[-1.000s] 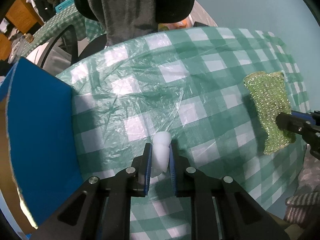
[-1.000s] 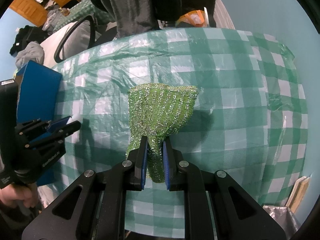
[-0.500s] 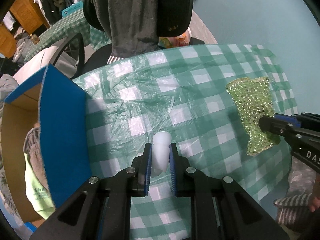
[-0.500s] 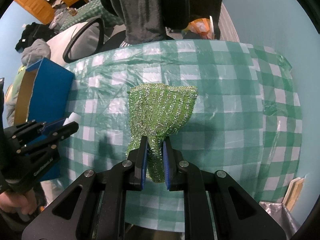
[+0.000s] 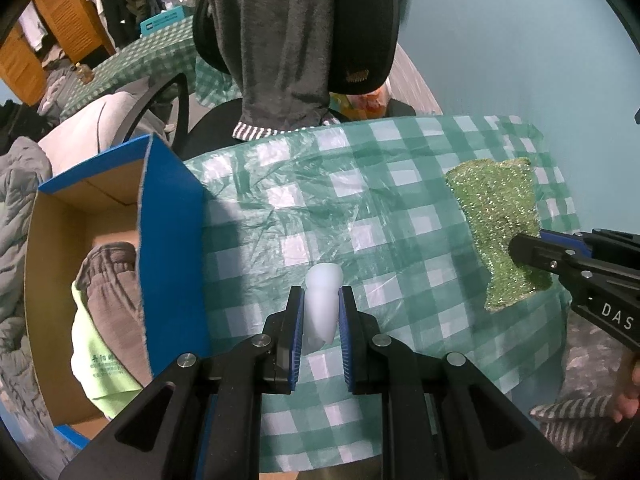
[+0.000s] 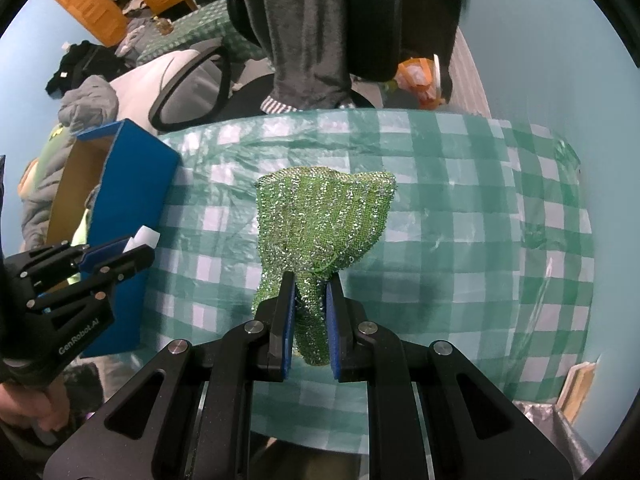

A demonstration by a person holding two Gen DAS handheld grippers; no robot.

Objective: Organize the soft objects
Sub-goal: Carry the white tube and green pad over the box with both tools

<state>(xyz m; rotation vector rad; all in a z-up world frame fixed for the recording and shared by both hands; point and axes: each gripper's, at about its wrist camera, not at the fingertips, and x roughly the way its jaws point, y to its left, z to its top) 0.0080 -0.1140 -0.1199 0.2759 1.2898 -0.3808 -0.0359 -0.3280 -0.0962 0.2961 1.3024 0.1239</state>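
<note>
My left gripper (image 5: 319,300) is shut on a white foam piece (image 5: 322,308) and holds it above the checked table, just right of the open blue box (image 5: 168,240). My right gripper (image 6: 311,292) is shut on the lower end of a glittery green cloth (image 6: 324,220), which hangs lifted above the table. From the left wrist view the green cloth (image 5: 500,216) and right gripper (image 5: 532,252) are at the right. From the right wrist view the left gripper (image 6: 132,252), the foam (image 6: 144,238) and the blue box (image 6: 132,184) are at the left.
The table has a green-and-white checked plastic cover (image 5: 360,200). The box holds grey and yellow-green fabric (image 5: 108,320). A black office chair draped with grey clothing (image 5: 288,40) stands behind the table. A light blue wall (image 5: 520,40) is at right.
Both grippers have risen with their loads and the view has pulled back. The box's open inside and the fabric in it have come into the left wrist view.
</note>
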